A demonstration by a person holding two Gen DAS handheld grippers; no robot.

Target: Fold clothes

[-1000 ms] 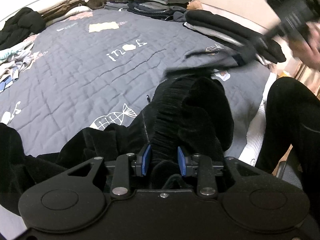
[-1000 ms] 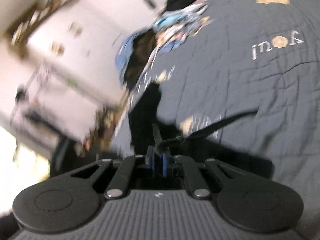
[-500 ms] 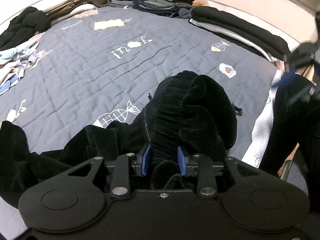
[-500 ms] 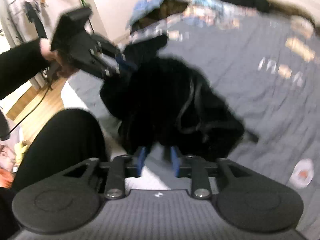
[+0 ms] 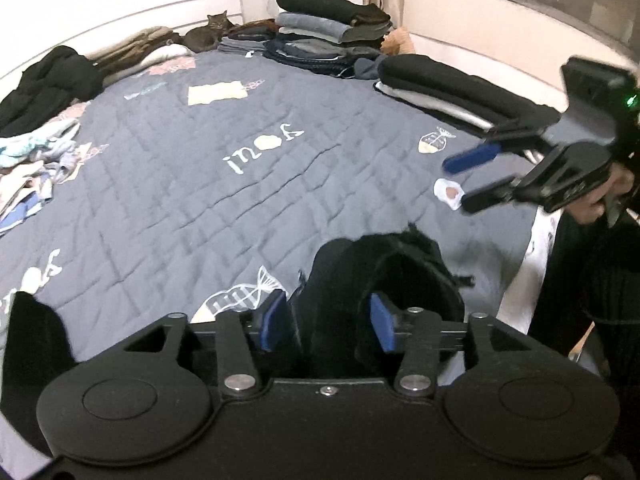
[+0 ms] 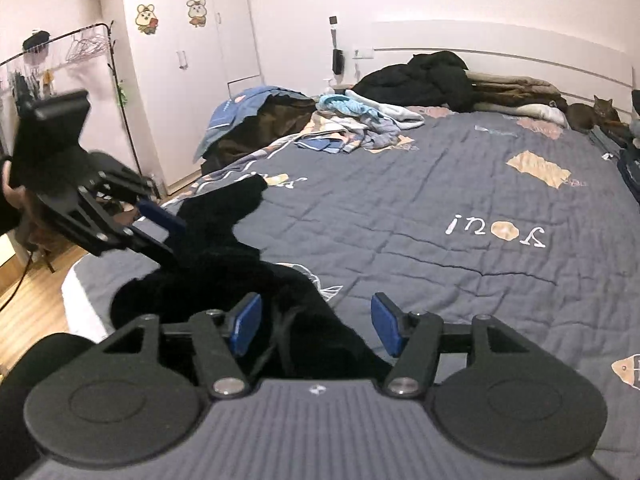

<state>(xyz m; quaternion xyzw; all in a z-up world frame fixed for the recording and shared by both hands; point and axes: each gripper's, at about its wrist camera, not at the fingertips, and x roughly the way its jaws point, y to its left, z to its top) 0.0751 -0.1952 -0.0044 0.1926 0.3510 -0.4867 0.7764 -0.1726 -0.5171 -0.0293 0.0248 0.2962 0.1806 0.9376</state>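
A bunched black garment (image 5: pixel 384 272) lies near the front edge of the grey-blue quilted bed (image 5: pixel 240 200). My left gripper (image 5: pixel 328 324) is open, its blue pads spread wide with garment folds between them. In the right wrist view the left gripper (image 6: pixel 176 242) comes in from the left, its fingers against the black garment (image 6: pixel 216 264). My right gripper (image 6: pixel 316 326) is open just above the garment's near end, with a dark cord and some fabric between its pads. From the left wrist it shows at the right as the right gripper (image 5: pixel 456 185), above the quilt.
Folded stacks (image 5: pixel 332 20) and a long dark folded pile (image 5: pixel 460 88) line the far right edge. A cat (image 5: pixel 208 32) lies by the headboard. Unfolded clothes (image 5: pixel 36 152) and a black jacket (image 5: pixel 44 84) sit left. A wardrobe (image 6: pixel 180 60) and a clothes rack (image 6: pixel 80 44) stand beyond the bed.
The left gripper's pads have spread apart from their grip on the garment, which has sunk lower. The right gripper let go of a thin black strap, swung round and now sits open over the garment.
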